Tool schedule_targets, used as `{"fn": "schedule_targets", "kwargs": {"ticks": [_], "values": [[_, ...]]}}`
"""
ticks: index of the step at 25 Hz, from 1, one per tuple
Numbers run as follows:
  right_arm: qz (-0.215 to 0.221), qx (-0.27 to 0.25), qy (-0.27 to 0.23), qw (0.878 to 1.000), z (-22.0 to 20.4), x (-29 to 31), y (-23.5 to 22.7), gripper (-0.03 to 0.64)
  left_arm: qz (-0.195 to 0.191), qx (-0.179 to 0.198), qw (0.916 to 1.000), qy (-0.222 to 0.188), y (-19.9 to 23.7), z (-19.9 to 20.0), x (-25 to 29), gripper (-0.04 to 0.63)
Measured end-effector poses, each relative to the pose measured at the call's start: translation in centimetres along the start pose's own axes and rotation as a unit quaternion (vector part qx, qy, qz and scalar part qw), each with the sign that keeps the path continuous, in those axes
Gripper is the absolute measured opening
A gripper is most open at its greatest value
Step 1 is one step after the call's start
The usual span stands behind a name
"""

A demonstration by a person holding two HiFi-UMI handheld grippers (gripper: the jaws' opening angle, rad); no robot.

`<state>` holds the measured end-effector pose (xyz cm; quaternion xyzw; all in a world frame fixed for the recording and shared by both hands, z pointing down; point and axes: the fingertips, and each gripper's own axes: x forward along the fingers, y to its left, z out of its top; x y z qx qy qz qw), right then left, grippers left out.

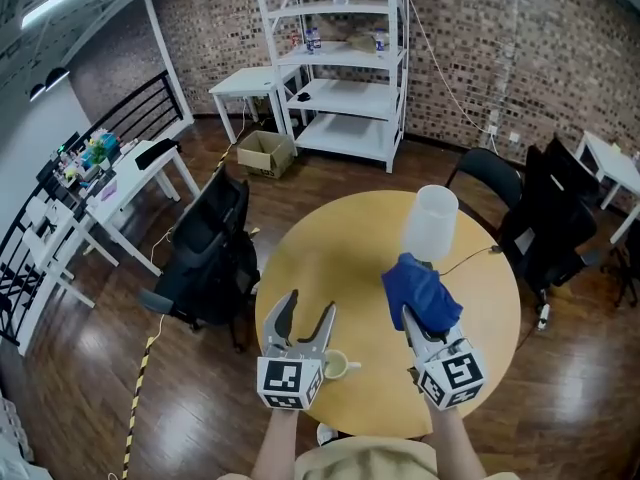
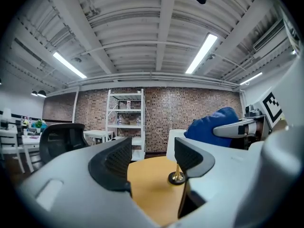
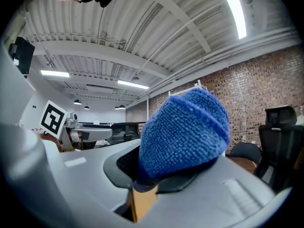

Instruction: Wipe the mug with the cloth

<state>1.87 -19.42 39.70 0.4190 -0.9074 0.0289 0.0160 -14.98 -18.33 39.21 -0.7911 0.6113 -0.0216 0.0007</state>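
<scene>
Left gripper has its jaws wide apart, and nothing is between them. Right gripper is clamped on the blue cloth, which bunches up over its jaws. The small pale mug sits on the round yellow table, down below the left gripper, on the side nearer the right gripper.

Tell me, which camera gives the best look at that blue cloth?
The right gripper view: the blue cloth fills its middle, clamped between the jaws, weave plain to see. The head view shows it small and bunched, from above; the left gripper view catches only its side at the right.
</scene>
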Motion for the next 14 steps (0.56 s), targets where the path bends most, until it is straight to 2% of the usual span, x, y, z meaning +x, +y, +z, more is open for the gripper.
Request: {"fn": "schedule_targets", "kwargs": {"ticks": [14], "values": [[0.016,0.005,0.011,1.000,-0.78,0.65,0.78,0.060,0.002,0.000,1.0000,0.009,0.39,-0.55,-0.18,0.267]]}}
